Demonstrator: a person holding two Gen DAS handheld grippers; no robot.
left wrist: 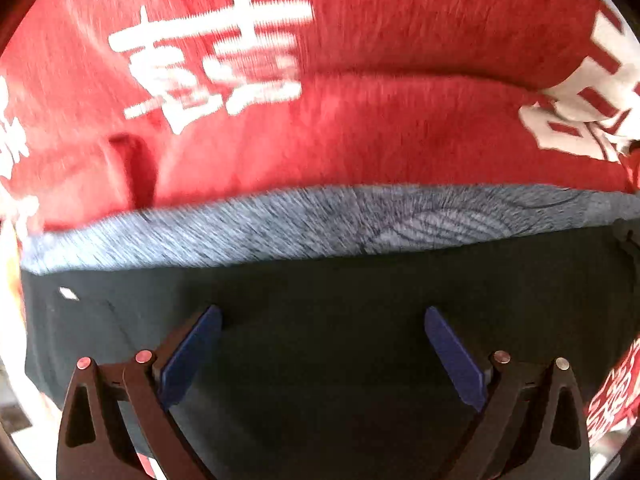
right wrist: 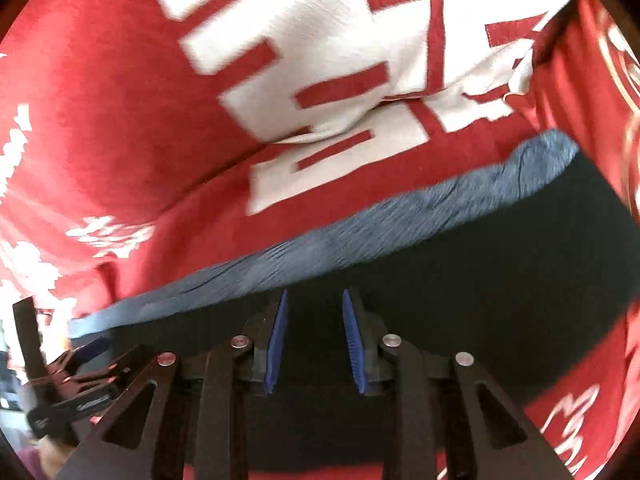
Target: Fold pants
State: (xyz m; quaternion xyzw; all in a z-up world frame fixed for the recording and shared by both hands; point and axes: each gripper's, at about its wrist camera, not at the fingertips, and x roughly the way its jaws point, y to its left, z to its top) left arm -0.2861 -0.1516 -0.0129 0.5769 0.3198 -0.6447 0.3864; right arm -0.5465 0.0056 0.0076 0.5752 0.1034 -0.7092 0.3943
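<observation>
Largest item: red cloth with white printed characters, filling the upper half of both views; its edges run out of frame, so whatever surface carries it is hidden. Creases cross the big white motif in the right wrist view. Print is smeared by blur in both views.

Dark, near-black pants with a grey-blue ribbed waistband lie on the red cloth, filling the lower half of each view. The waistband forms the far edge, crossing the frame level in the left view and slanting up to the right in the right view. The near part of the pants is covered by the tool frames; legs cannot be made out. Small white mark on the dark fabric at left, possibly a tag, too blurred to say.

Left tool: blue pads spread wide, dark fabric visible between them, nothing held. It appears also at the lower left edge of the right wrist view, cut off.

Right tool: blue pads set narrow, a gap showing between them, over the pants just short of the waistband; whether the tips touch fabric cannot be told.
</observation>
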